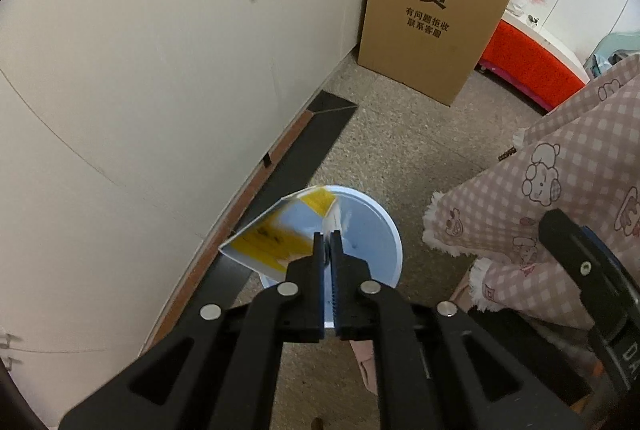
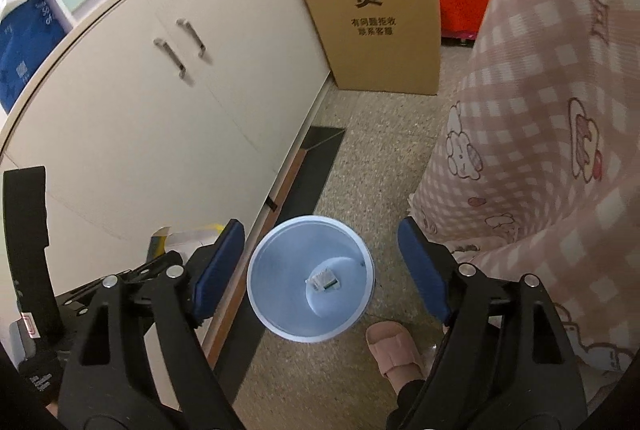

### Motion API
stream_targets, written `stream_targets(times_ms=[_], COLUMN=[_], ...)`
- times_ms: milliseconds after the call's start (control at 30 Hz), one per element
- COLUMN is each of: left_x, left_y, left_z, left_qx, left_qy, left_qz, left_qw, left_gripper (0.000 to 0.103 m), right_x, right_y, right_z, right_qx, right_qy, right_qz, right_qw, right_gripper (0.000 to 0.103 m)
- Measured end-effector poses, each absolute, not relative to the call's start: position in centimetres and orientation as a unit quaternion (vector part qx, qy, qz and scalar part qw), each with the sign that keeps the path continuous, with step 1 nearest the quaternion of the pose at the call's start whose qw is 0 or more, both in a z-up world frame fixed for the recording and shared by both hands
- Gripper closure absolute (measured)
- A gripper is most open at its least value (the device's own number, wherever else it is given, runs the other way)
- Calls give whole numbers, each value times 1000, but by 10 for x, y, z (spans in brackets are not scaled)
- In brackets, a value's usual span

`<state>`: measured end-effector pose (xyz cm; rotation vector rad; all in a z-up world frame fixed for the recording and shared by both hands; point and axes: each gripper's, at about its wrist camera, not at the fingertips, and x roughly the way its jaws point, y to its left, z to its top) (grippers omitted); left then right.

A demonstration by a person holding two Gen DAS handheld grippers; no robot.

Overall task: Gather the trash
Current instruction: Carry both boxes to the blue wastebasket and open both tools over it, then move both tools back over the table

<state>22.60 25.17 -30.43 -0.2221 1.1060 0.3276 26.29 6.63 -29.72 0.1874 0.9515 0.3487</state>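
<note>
Two views look down on a pale blue bin [image 2: 310,280] standing on the speckled floor [image 2: 360,166] beside a white cabinet [image 2: 168,118]. At lower centre of the left wrist view, the left gripper [image 1: 330,242] is clamped on a yellow-and-white folded carton [image 1: 276,234], held over the bin's rim. At the bottom of the right wrist view, the right gripper [image 2: 320,266] stands wide with nothing between its blue pads [image 2: 422,270]; a small clear wrapper [image 2: 323,280] lies at the bin's bottom. A cardboard box [image 2: 372,2] stands upper centre, a pink checked cloth [image 2: 552,110] hangs at right, and a pink slipper [image 2: 394,352] sits lower right.
</note>
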Motion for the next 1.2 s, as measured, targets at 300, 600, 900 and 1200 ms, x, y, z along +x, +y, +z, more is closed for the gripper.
stream_targets(times_ms=[300,600,900,1200], left_x=[224,212,180,127], left_y=[252,248,253,252], left_z=[-292,-279,-253,-173], left_qx=[-90,-81,-92,-152], left_qy=[499,490,479,388], left_qz=[190,200,221,243], left_qw=[841,844,845,876], left_gripper=[32,30,28,25], right_x=[264,261,247,213], right_y=[65,67,71,60], right_z=[-298,-298,-286,-206], right_qx=[94,85,79,98], right_qy=[456,456,438,387], right_qz=[164,172,218,278], right_qw=[869,869,869,874], right_gripper=[25,25,25,25])
